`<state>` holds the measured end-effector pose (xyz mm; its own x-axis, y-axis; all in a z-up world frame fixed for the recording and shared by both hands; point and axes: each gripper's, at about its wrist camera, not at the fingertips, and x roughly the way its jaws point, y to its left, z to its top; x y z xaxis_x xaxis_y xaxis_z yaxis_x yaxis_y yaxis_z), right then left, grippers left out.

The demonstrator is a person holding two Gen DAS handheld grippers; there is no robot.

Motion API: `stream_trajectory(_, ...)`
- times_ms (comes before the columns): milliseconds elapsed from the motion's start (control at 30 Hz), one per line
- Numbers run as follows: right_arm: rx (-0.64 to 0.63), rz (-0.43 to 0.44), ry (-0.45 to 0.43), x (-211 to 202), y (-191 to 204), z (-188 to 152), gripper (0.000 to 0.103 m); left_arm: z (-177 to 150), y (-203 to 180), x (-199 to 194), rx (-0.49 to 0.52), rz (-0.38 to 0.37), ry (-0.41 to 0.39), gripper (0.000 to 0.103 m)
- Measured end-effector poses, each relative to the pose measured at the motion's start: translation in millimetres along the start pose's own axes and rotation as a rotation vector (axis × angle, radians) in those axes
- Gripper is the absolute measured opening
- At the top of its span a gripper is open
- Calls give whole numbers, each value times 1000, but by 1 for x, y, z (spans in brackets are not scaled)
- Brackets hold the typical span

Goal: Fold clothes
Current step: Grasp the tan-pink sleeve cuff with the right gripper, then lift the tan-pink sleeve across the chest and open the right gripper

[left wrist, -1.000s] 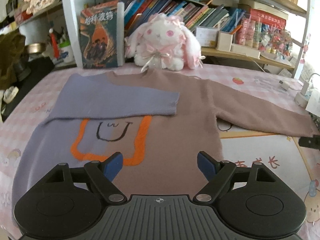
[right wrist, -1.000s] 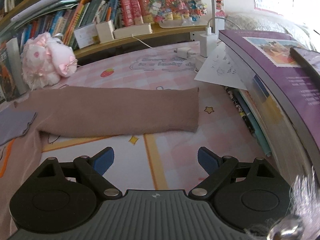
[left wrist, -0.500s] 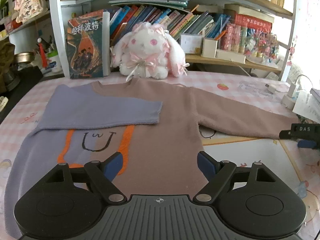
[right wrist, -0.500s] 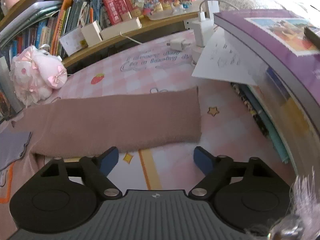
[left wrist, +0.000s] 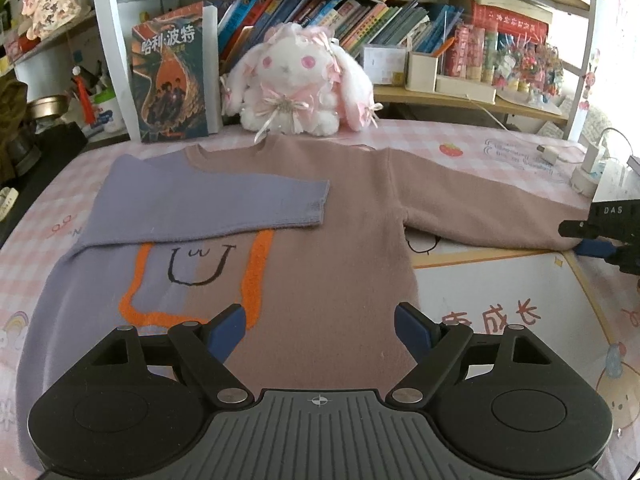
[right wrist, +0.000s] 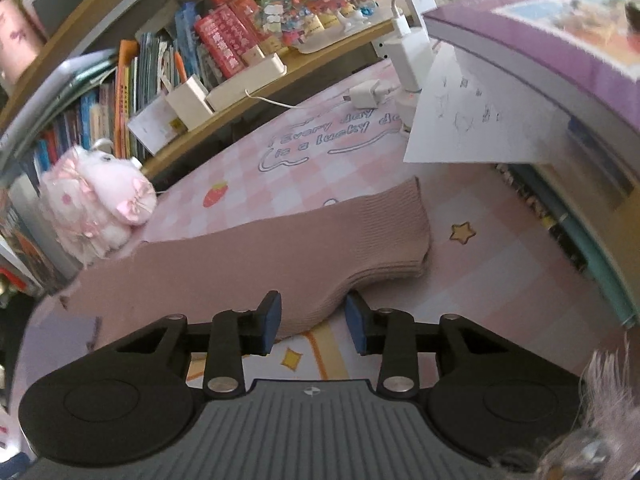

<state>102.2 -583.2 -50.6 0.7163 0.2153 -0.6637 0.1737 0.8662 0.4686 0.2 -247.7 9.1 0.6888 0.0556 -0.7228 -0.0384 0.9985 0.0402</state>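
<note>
Right tongs (right wrist: 312, 322) are seen closing around the lower edge of the pink sleeve (right wrist: 280, 256), fabric bunched between the pads but not yet pinched; left tongs (left wrist: 318, 330) hang wide open, empty, over the sweater (left wrist: 320, 240) spread mid-frame on the table (left wrist: 500, 288). Only one knit layer may be caught, and the sleeve could slip. White desk boxes (right wrist: 224, 88), upper left, have contents that cannot be made out.

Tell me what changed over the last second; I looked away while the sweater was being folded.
The right gripper moved in on the pink sleeve near its cuff, rolling as it went; its jaws are closing, with the sleeve's near edge bunched between them. The left gripper stayed open above the sweater, holding nothing. The purple sleeve remains folded across the chest.
</note>
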Motion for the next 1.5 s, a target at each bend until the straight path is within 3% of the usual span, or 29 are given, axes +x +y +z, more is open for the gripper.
stream_trajectory(300,100,-89,-60,0,-18,15,36,-2,3,-4,-7,-1,2,84)
stream_trajectory(367,118,-77,-51,1,-24,17,17,-3,6,-4,-21,12,6,84)
stream_trajectory(433,129,-60,-27,3,-26,17,8,-3,9,-4,-34,18,7,84)
stream_trajectory(667,79,16,-48,-11,-6,25,5,-6,13,-5,-35,30,-2,84)
stream_trajectory(967,1,182,-47,-27,59,37,5,-10,30,-12,-34,-11,-49,84)
stream_trajectory(1233,-130,194,-55,-27,136,18,5,-16,77,-15,-3,-99,-80,84)
stream_trajectory(1367,-163,180,-66,-24,179,3,5,-16,109,-21,30,-145,-115,93)
stream_trajectory(1500,-184,179,-87,-22,226,-8,5,-17,145,-22,37,-188,-136,94)
